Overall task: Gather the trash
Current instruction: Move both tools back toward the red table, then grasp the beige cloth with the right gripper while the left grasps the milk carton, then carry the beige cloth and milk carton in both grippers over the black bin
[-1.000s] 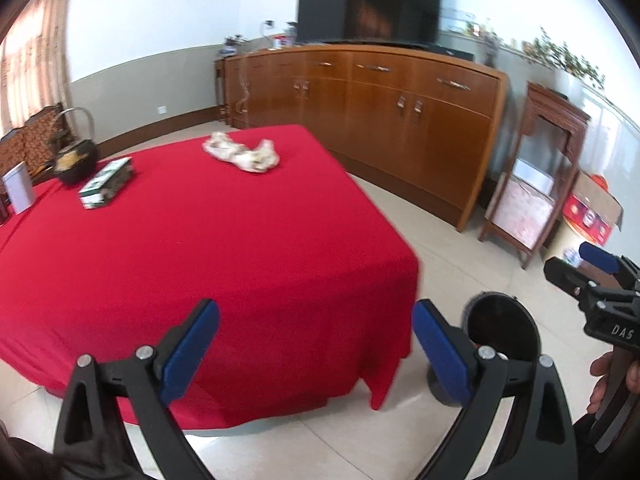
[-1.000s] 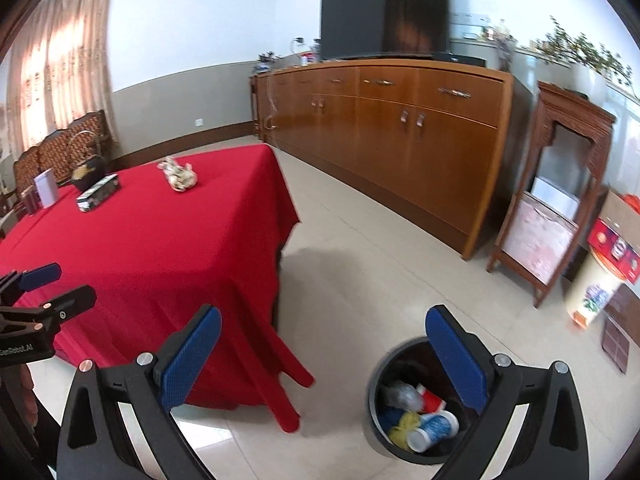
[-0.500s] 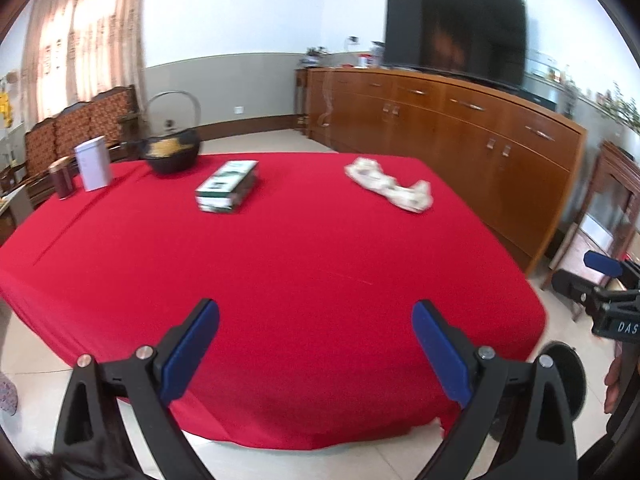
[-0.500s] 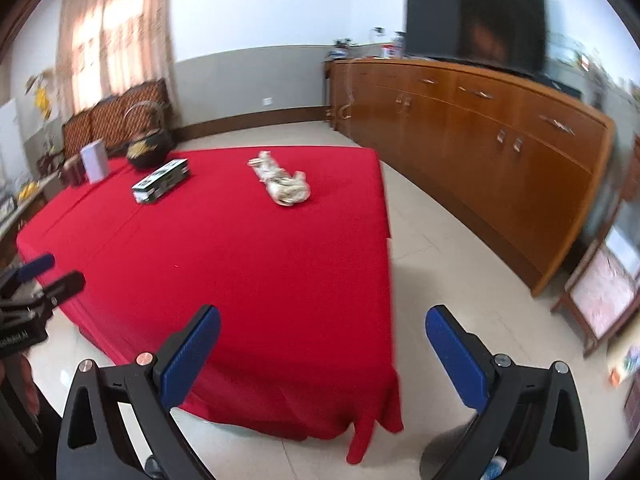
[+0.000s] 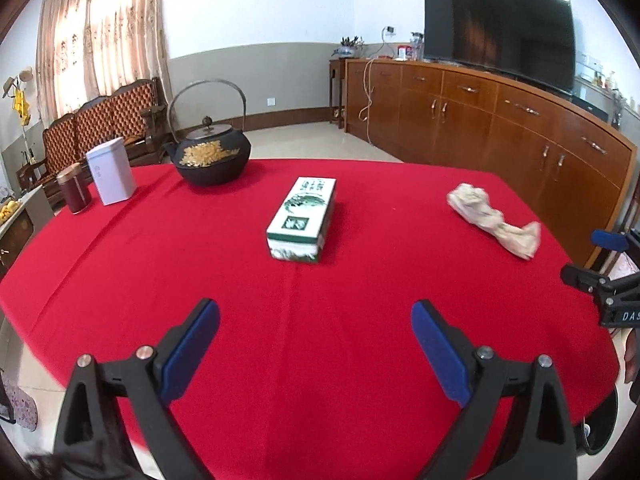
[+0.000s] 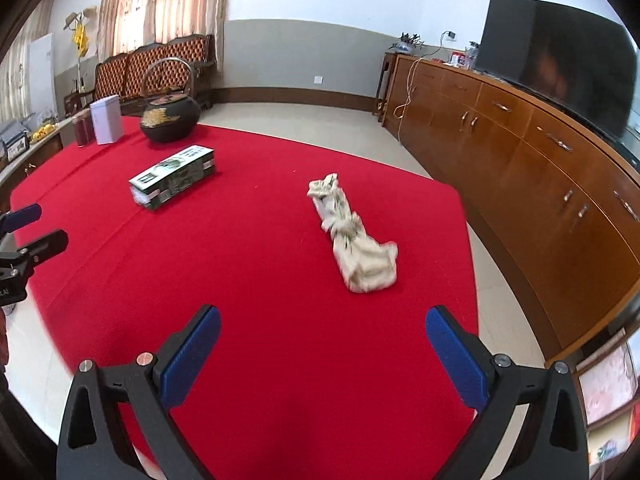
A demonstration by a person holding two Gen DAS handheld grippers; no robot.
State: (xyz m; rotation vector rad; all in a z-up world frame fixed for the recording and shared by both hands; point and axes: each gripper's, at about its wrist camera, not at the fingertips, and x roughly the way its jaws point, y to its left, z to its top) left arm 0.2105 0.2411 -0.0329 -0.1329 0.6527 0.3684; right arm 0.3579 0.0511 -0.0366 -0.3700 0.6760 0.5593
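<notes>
both grippers, left [image 5: 316, 354] and right [image 6: 322, 358], hang wide open over the red table [image 6: 248, 280], holding nothing. crumpled wrapper [image 6: 352, 240], paper i think, lies ahead of the right one, well apart from the box [image 5: 303, 218].

Both views are bright with even daylight that comes through the curtains [image 5: 100, 32] at the far left, which glow washed-out. Shadows are soft: only a faint one under the box [image 5: 302, 220] and the wad [image 6: 352, 236]. The TV [image 5: 500, 32] shows dull reflections. Fisheye distortion bends the cabinet [image 6: 540, 168] and walls, with black vignette at the corners. The wad looks slightly smeared in the right view; the fingers [image 5: 192, 346] look sharp.
</notes>
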